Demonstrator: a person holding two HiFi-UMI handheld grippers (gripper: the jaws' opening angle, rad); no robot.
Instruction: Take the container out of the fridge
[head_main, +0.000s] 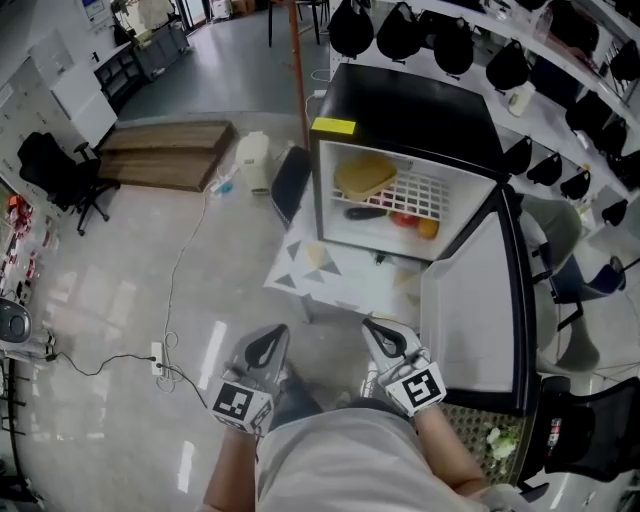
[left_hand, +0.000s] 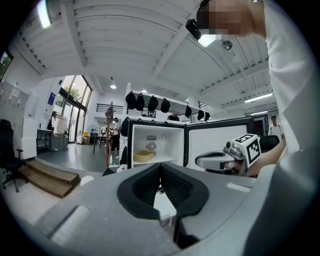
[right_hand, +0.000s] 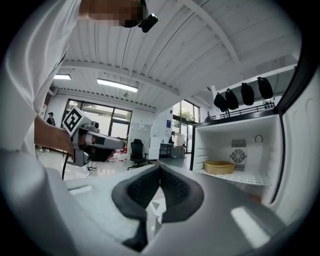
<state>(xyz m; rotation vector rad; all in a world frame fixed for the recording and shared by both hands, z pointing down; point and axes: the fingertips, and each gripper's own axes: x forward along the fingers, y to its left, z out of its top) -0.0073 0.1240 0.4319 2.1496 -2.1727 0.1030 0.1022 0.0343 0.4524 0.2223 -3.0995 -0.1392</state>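
We see a small fridge (head_main: 400, 105) with a black shell and a white interior. Its door (head_main: 470, 310) is swung wide open and hangs at the fridge's right side in the head view. A yellow label (head_main: 334, 126) sits on the fridge's upper front edge, at its left corner. A white wire shelf (head_main: 425, 192) spans the upper part of the fridge's compartment. The container (head_main: 365, 175) rests upright on that shelf, toward the fridge's left wall, just in front of the round fan grille (right_hand: 238, 156) on the fridge's back wall. It is a shallow, rounded, pale yellow-tan tub; we cannot tell whether it has a lid.
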